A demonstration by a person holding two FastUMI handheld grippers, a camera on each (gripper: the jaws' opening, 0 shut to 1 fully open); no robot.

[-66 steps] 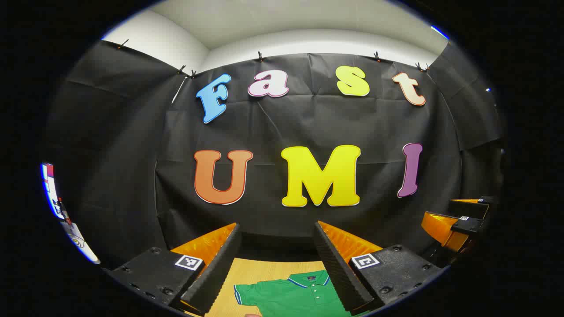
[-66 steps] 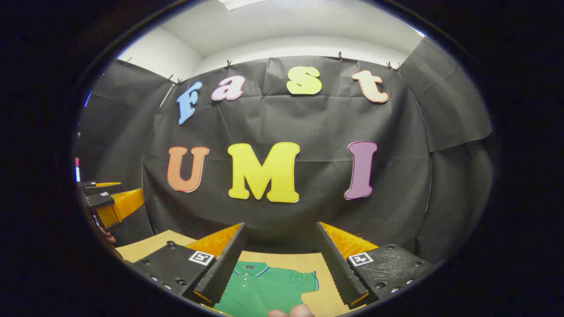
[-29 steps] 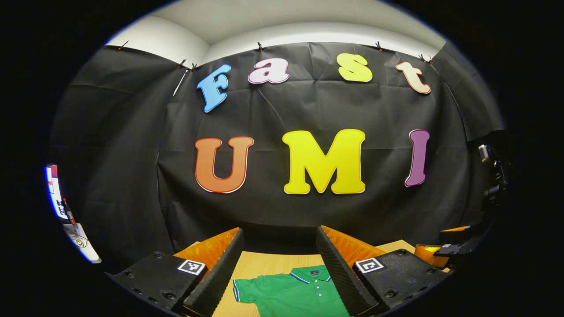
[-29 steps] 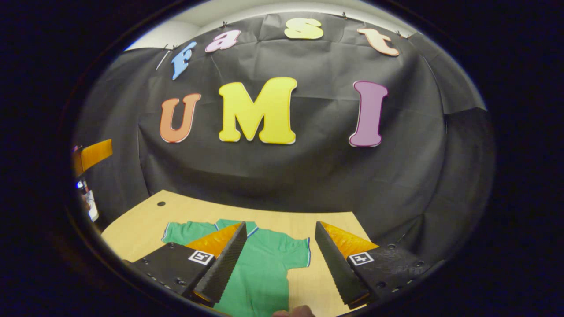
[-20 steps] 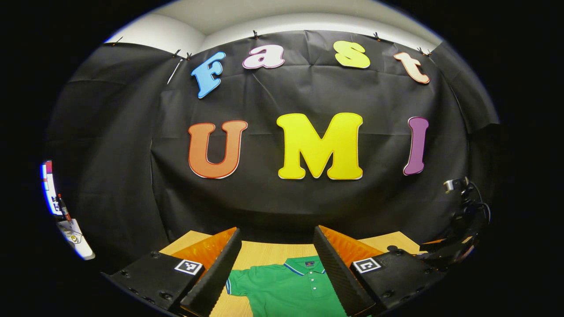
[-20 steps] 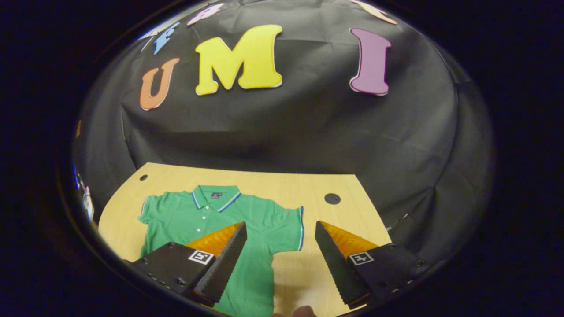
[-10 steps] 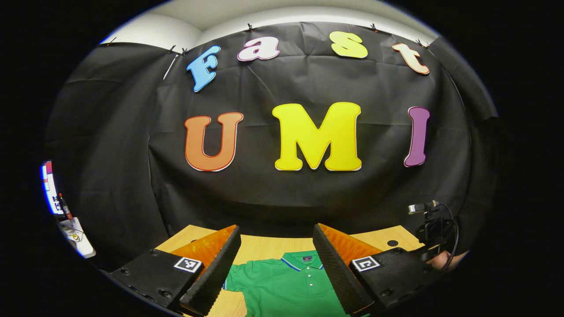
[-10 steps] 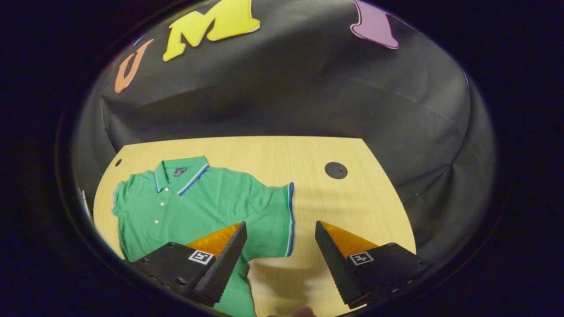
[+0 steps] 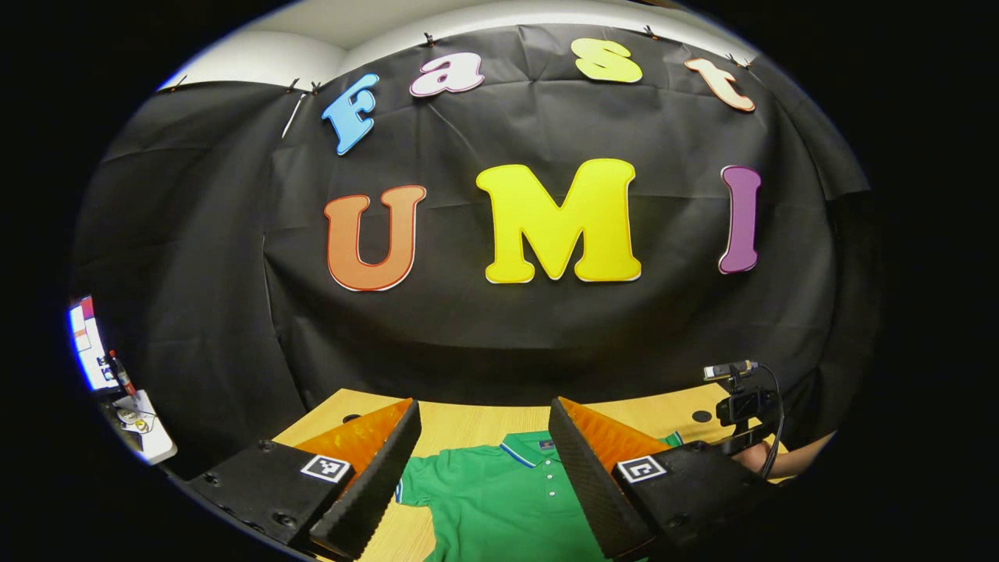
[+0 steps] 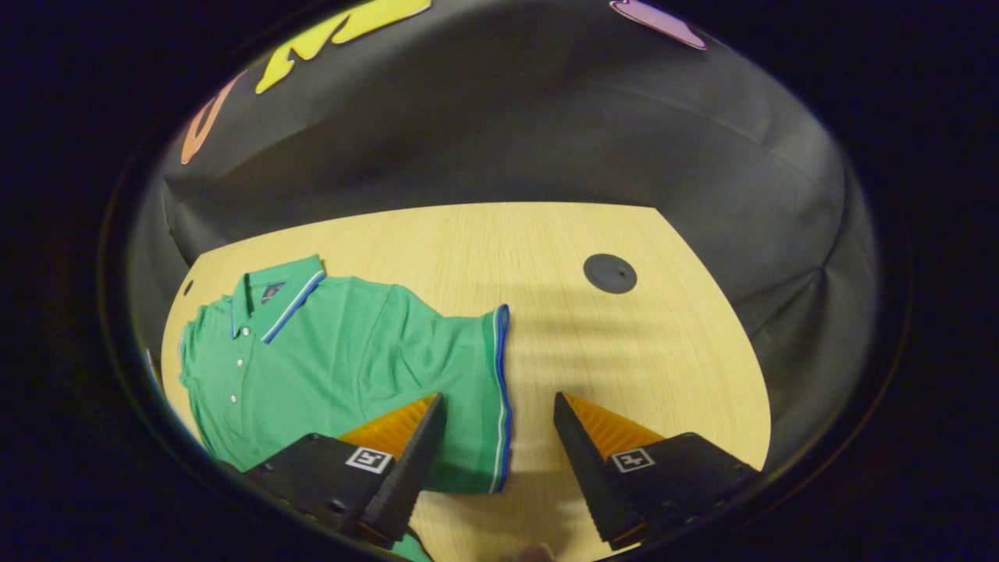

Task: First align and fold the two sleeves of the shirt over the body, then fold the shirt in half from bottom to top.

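A green polo shirt (image 10: 335, 359) with a blue-trimmed collar lies flat on the wooden table (image 10: 624, 359). In the right gripper view its right sleeve cuff (image 10: 499, 390) runs between my fingers. The right gripper (image 10: 495, 445) hovers open over that cuff, its left finger over the sleeve cloth and its right finger over bare wood. In the left gripper view the shirt (image 9: 499, 499) shows collar and buttons between the fingers of the left gripper (image 9: 480, 476), which is open and held above the table's near side. The other gripper's camera mount (image 9: 741, 406) and a hand show at the right.
A round black cap (image 10: 610, 273) sits in the table to the right of the shirt, and a small hole (image 10: 188, 287) near the collar. Black cloth walls close the table's far and right sides. A lit screen and desk clutter (image 9: 117, 382) stand at the far left.
The right gripper has tipped down and moved in over the right sleeve cuff, which now lies between its fingers. The left gripper has tilted down slightly, showing more table and shirt. Both stay open.
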